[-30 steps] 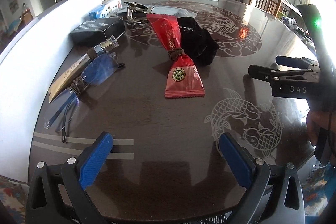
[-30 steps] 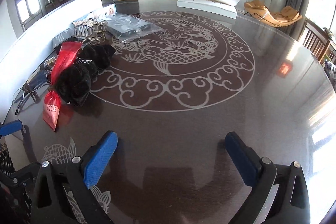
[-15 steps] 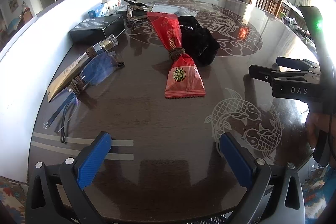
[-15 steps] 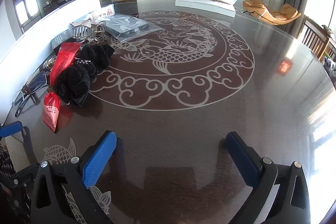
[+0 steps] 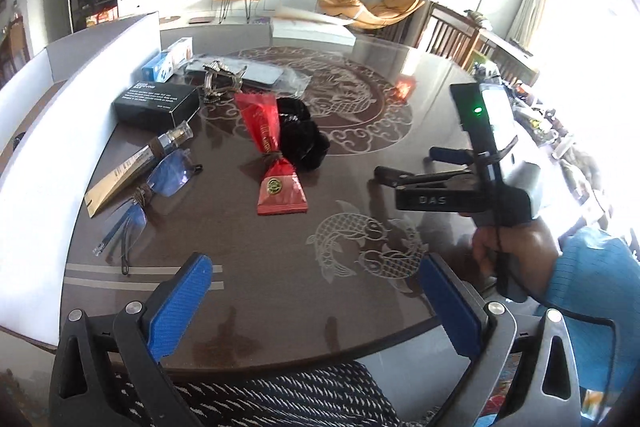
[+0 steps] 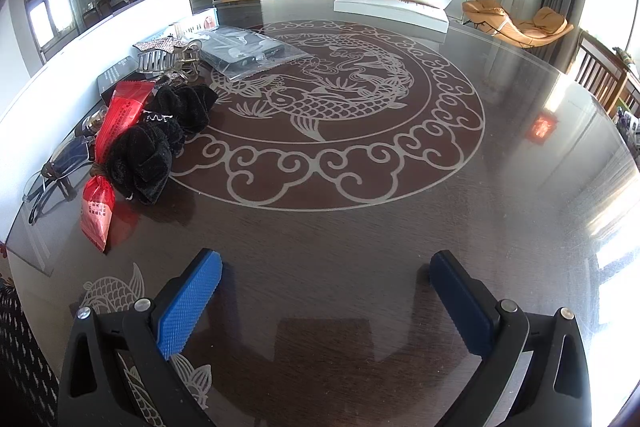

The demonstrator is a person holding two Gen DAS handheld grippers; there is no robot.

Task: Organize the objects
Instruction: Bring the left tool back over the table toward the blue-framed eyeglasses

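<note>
Right now your left gripper [image 5: 316,291] hovers over the near edge of the round table [image 5: 280,267], jaws spread wide and empty; from left to right ahead of it lie the glasses [image 5: 160,183], the black box [image 5: 158,105], the red packet [image 5: 276,163] and, touching its right side, the black velvet scrunchie [image 5: 302,137]; your right gripper [image 6: 326,297], held in your hand [image 5: 516,247], is likewise wide apart with nothing between its pads [image 6: 188,307], well apart from the pile.

Glossy table [image 6: 360,247]; crinkly foil packet [image 5: 276,163]; velvety scrunchie [image 6: 144,159].
</note>
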